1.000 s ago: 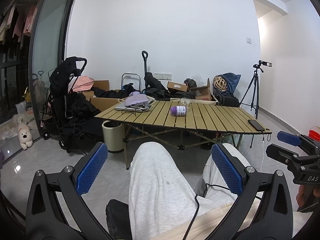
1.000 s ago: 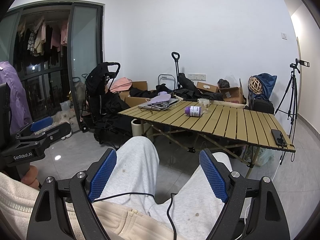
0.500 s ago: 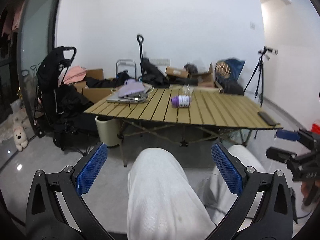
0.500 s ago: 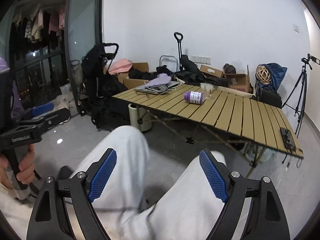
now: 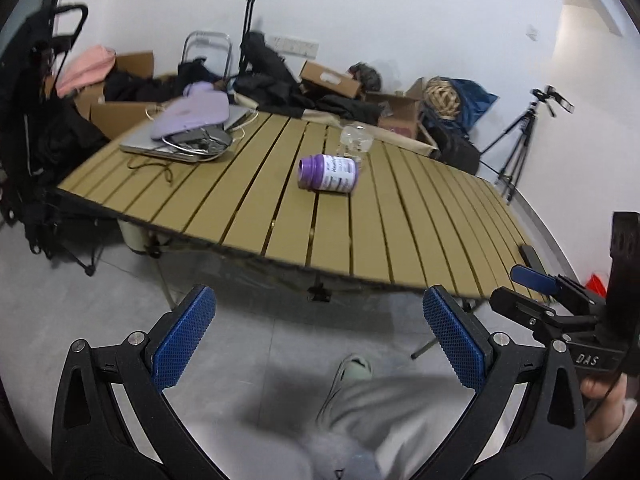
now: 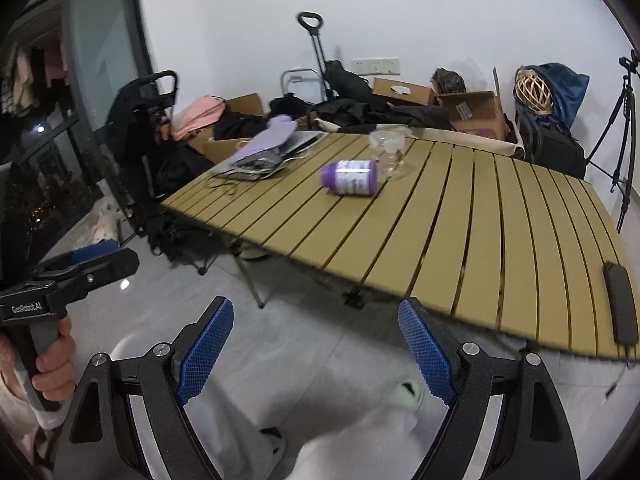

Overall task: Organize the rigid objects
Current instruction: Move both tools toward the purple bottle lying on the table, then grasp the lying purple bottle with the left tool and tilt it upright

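Purple bottle (image 5: 328, 173) on its side mid-counter (image 5: 400, 240), just beside clear glass (image 5: 356, 141); laptop pile (image 5: 188, 136) at far left corner, phone (image 6: 620, 304) near right edge. Now much nearer and seen from higher than a second ago. Left hand-held gripper (image 5: 318, 340) and right hand-held gripper (image 6: 316, 352) both spread wide, empty, short of counter's near edge, above grey-trousered legs.

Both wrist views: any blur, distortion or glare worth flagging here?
Left wrist view: strong fisheye bend, table edge and trouser legs smeared, purple bottle readable. Right wrist view: same curvature, softer blur, clear glass faint, no harsh glare.
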Available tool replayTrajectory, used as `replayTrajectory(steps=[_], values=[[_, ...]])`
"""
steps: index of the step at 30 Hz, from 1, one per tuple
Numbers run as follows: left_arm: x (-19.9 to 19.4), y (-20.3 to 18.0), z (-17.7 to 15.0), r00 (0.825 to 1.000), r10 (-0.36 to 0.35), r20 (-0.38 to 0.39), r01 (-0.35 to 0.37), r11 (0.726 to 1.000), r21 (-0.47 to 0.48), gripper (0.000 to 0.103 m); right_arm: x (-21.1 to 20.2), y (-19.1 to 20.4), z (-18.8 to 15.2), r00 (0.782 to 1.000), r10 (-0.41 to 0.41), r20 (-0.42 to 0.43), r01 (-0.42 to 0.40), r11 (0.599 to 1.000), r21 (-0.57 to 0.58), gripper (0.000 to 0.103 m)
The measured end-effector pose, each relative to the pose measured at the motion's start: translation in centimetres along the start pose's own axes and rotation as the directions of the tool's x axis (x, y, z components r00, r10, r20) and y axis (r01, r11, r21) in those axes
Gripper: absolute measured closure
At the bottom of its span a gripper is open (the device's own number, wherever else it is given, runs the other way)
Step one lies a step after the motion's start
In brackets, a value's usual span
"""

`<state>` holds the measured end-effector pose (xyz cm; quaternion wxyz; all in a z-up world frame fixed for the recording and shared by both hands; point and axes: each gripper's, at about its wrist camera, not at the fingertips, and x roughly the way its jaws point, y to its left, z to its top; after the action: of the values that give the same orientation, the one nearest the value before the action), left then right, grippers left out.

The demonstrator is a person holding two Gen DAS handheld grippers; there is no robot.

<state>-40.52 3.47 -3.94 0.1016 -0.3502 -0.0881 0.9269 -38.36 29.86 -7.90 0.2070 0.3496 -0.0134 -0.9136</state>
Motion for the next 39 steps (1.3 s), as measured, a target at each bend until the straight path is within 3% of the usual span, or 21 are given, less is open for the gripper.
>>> replayTrajectory(steps=[3, 7, 12, 17, 22, 30, 35, 36, 39], values=[[4.8, -0.1, 2.8, 0.999, -0.034, -0.011, 0.033, 0.999, -0.010, 0.000, 4.0, -2.5, 3.5, 1.000, -0.011, -0.013, 0.011, 0.999, 0.031, 0.036], [11.3, 0.4, 5.3, 0.999, -0.031, -0.023, 0.030, 0.997, -0.072, 0.000, 11.3, -6.0, 7.5, 0.999, 0.009, -0.052, -0.005, 0.996, 0.083, 0.056], [18.0, 1.9, 7.1, 0.994, -0.090, -0.056, 0.078, 0.977, -0.196, 0.002, 20.0, -9.5, 10.8, 0.995, 0.025, -0.095, -0.012, 0.990, 0.142, 0.065], [22.0, 3.0, 8.5, 0.987, -0.137, -0.078, 0.116, 0.965, -0.234, 0.005, 26.1, -10.8, 12.2, 0.990, 0.031, -0.135, -0.013, 0.991, 0.133, 0.066], [24.9, 4.8, 9.8, 0.978, -0.177, -0.108, 0.135, 0.939, -0.318, 0.005, 27.4, -8.3, 11.0, 0.977, 0.164, -0.138, -0.159, 0.986, 0.046, 0.066], [28.8, 5.2, 12.2, 0.966, -0.190, -0.177, 0.116, 0.925, -0.362, 0.005, 27.0, -6.2, 9.7, 0.953, 0.247, -0.177, -0.254, 0.967, -0.016, 0.066], [30.6, 4.8, 12.0, 0.941, -0.205, -0.269, 0.096, 0.925, -0.367, 0.008, 24.1, -8.1, 9.6, 0.966, 0.207, -0.157, -0.210, 0.978, -0.001, 0.066], [30.8, 4.7, 12.1, 0.941, -0.197, -0.276, 0.092, 0.931, -0.352, 0.023, 23.3, -8.7, 9.8, 0.974, 0.173, -0.147, -0.177, 0.984, -0.011, 0.066], [30.9, 4.3, 12.5, 0.941, -0.185, -0.285, 0.093, 0.947, -0.307, 0.033, 21.8, -10.4, 10.6, 0.983, 0.128, -0.128, -0.129, 0.992, -0.002, 0.065]])
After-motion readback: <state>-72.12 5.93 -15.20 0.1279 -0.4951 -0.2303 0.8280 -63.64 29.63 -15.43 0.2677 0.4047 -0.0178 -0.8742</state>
